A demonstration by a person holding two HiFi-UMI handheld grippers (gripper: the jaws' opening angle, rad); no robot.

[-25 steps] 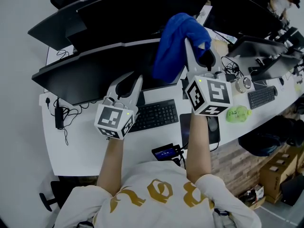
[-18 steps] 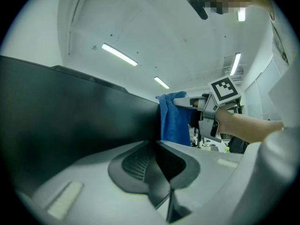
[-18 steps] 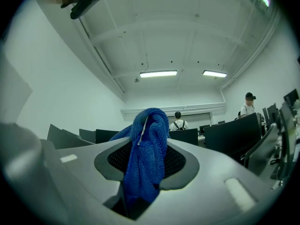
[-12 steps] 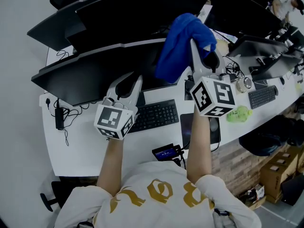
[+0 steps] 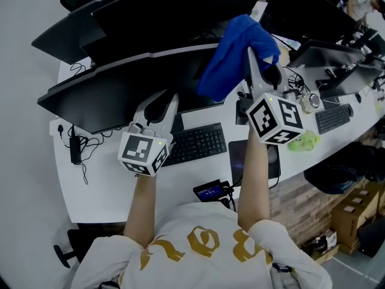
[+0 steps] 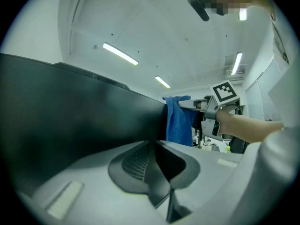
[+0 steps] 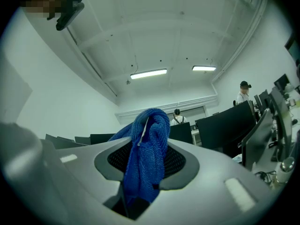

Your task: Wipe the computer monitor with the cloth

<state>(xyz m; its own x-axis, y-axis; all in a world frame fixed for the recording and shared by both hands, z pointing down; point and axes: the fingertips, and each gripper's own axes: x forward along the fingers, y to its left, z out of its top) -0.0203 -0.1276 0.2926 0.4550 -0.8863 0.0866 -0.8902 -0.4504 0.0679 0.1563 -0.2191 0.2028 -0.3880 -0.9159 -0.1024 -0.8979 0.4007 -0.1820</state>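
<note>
The wide black monitor (image 5: 114, 95) stands on the white desk (image 5: 108, 185), its screen facing me. The blue cloth (image 5: 231, 56) hangs at the monitor's right end, near its top edge, with my right gripper (image 5: 254, 48) shut on it. In the right gripper view the cloth (image 7: 147, 149) is bunched between the jaws and drapes over them. My left gripper (image 5: 166, 103) is shut on nothing, its tips close to the screen's lower edge. The left gripper view has the dark screen (image 6: 70, 107) at left, with the cloth (image 6: 179, 121) and right gripper (image 6: 206, 108) beyond its end.
A black keyboard (image 5: 195, 144) lies below the monitor, and a mouse (image 5: 271, 158) sits on a dark pad right of it. A small lit device (image 5: 210, 191) is at the desk's front edge. More monitors (image 5: 168, 11) stand behind. A green object (image 5: 304, 141) and second keyboard (image 5: 331, 119) lie at right.
My right gripper has moved a little to the right with the blue cloth in it, along the monitor's top right end. The left gripper has stayed put.
</note>
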